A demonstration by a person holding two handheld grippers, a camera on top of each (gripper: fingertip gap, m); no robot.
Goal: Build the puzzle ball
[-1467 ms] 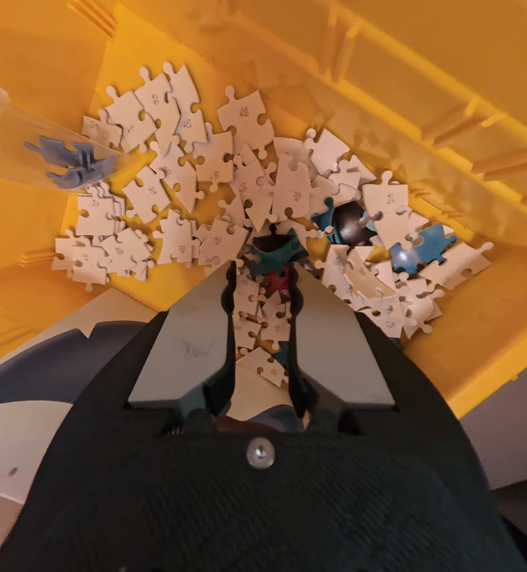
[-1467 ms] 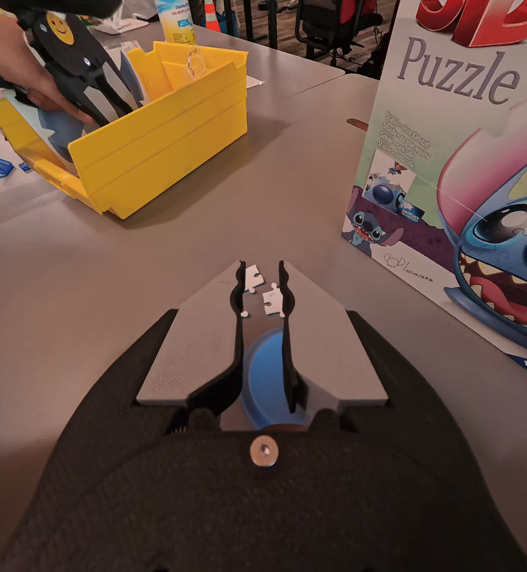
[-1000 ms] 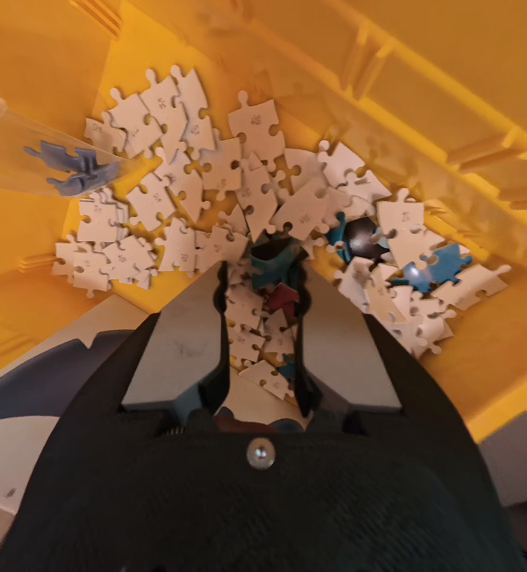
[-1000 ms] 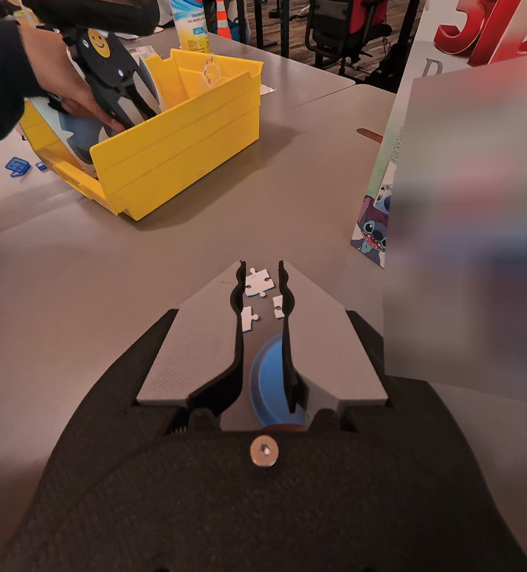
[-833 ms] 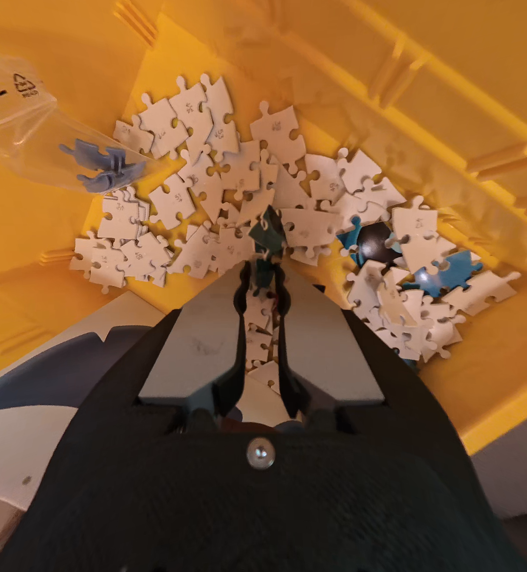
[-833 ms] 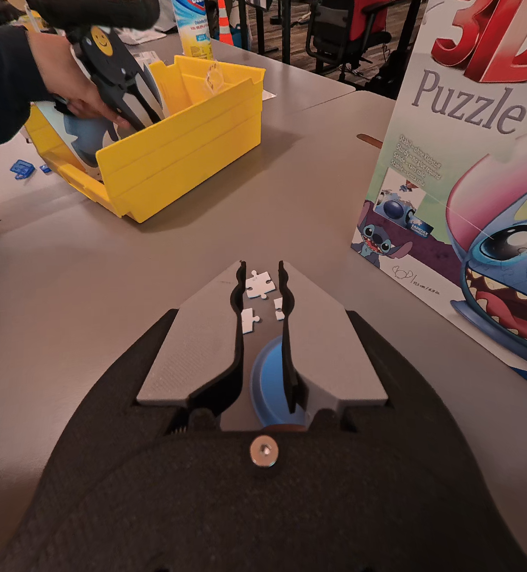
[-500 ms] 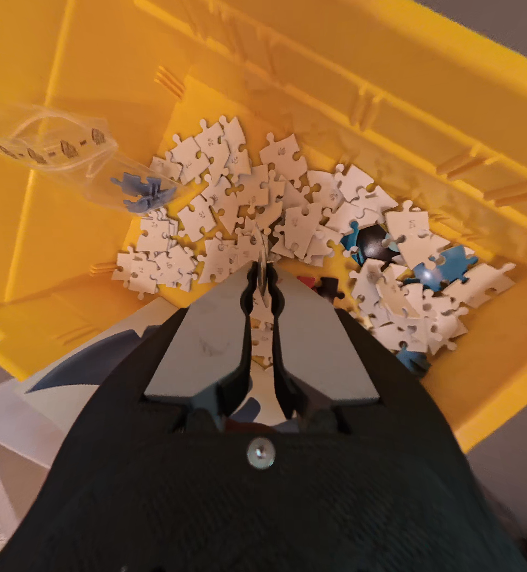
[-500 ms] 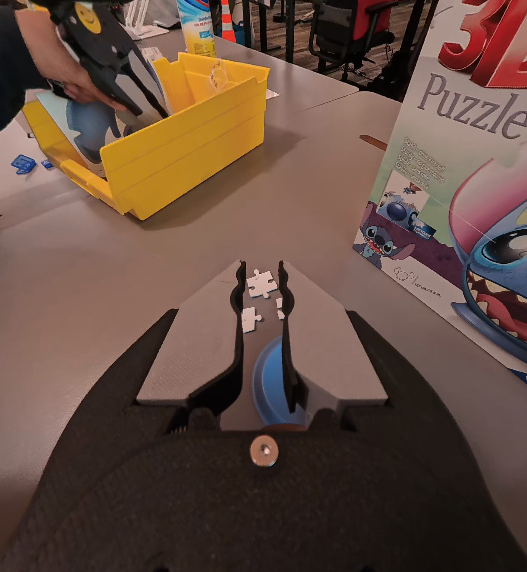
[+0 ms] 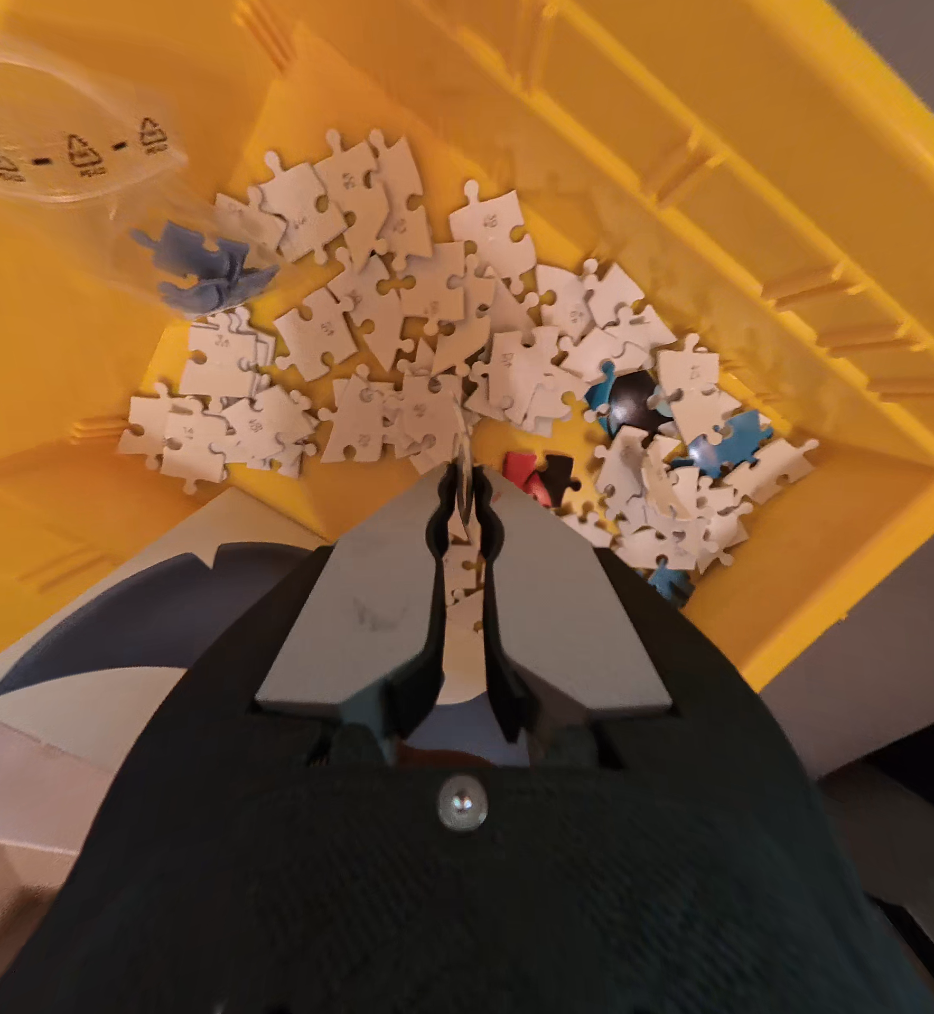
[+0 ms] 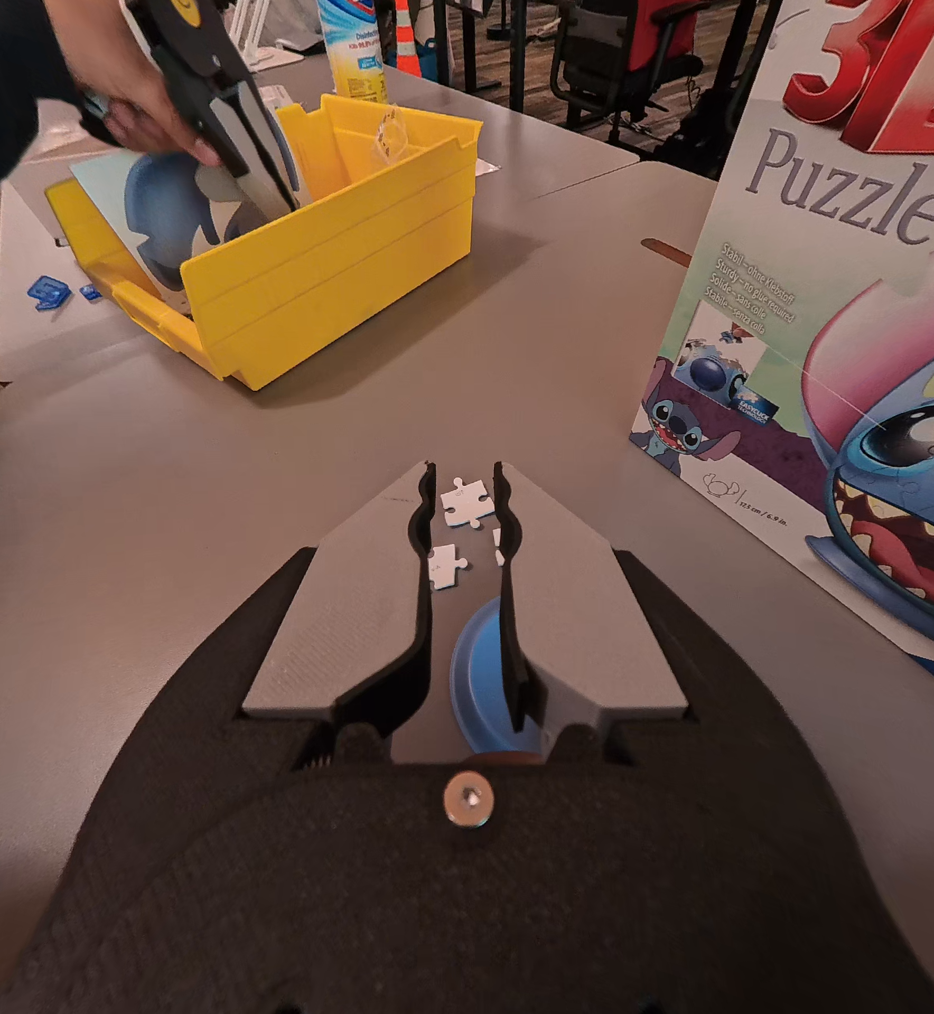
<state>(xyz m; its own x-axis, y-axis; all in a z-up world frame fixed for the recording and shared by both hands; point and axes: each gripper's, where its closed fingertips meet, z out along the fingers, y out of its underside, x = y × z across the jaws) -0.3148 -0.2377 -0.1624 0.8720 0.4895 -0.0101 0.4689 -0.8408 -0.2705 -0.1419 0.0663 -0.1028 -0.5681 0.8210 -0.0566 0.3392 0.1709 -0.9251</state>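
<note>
The left gripper (image 9: 463,483) pinches one puzzle piece (image 9: 462,466) on its thin edge, above the pile in the yellow bin (image 9: 673,164). The right gripper (image 10: 462,494) waits a little open over three pieces (image 10: 467,502) on the counter (image 10: 179,521), well apart from the bin.

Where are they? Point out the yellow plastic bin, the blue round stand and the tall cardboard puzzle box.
yellow plastic bin (image 10: 333,296): right wrist view, long outer wall.
blue round stand (image 10: 478,680): right wrist view, top face between the tongs.
tall cardboard puzzle box (image 10: 816,307): right wrist view, printed front.
</note>
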